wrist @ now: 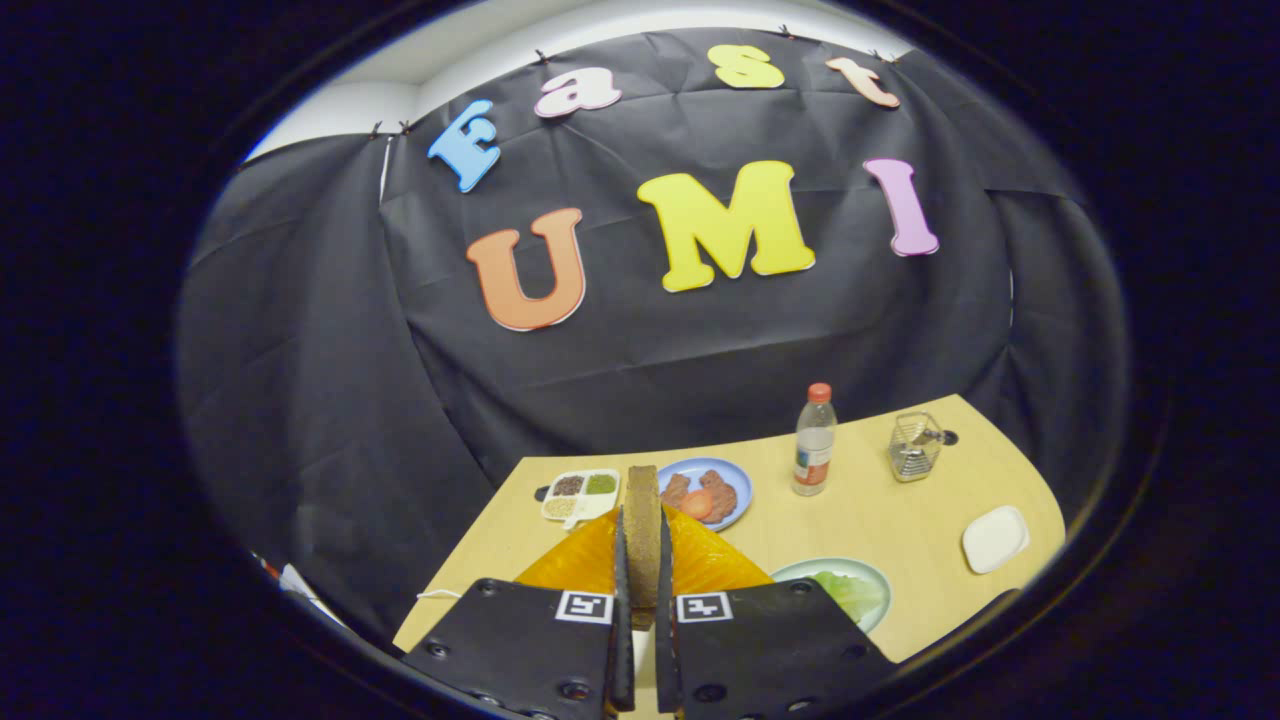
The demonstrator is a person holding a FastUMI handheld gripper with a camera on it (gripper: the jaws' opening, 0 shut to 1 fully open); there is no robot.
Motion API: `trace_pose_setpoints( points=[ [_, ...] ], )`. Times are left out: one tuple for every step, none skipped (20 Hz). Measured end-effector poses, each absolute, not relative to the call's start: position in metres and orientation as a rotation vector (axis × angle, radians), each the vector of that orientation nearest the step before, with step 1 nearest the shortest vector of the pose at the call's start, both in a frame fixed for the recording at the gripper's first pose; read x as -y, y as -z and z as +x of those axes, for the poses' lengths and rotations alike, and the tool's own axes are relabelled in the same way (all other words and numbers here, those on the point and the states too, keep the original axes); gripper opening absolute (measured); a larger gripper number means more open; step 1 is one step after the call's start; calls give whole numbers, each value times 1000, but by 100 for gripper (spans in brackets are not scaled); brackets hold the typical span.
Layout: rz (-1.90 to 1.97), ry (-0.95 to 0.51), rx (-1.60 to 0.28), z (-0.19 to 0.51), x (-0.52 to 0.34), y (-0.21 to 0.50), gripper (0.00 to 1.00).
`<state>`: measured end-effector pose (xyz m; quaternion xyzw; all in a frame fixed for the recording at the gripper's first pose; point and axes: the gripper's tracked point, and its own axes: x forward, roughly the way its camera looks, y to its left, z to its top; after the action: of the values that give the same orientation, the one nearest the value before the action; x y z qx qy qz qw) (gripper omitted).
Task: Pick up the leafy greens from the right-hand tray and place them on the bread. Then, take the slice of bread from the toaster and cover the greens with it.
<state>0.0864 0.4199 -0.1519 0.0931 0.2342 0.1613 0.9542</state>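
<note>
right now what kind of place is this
Likely a staged food-prep booth: black cloth wall, a wooden table set with plates of food, and a gripper shut on a bread slice.

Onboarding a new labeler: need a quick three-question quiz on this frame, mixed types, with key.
1. True or false: the hand-held gripper is shut on a slice of bread.
2. What lies under the held slice? A) orange plate B) white dish C) wire holder
3. Fill in: the greens lie on the pale green plate, beside the gripper's ____ finger.

Key: 1 true; 2 A; 3 right.
</note>
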Motion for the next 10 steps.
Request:
trace_pose_setpoints(
  points=[
    [184,-312,-474,88,-402,155,8],
    [170,-292,-477,91,-383,162,8],
    [154,-269,-486,94,-365,174,8],
    [146,-244,-512,98,-351,189,9],
    [152,-225,-539,100,-342,207,8],
    [160,-210,-573,101,-335,227,8],
    [161,-209,-600,103,-333,245,8],
    [164,-214,-622,104,-332,262,8],
    [176,-225,-641,104,-336,277,8],
    [181,-229,-657,105,-337,293,8]
  ],
)
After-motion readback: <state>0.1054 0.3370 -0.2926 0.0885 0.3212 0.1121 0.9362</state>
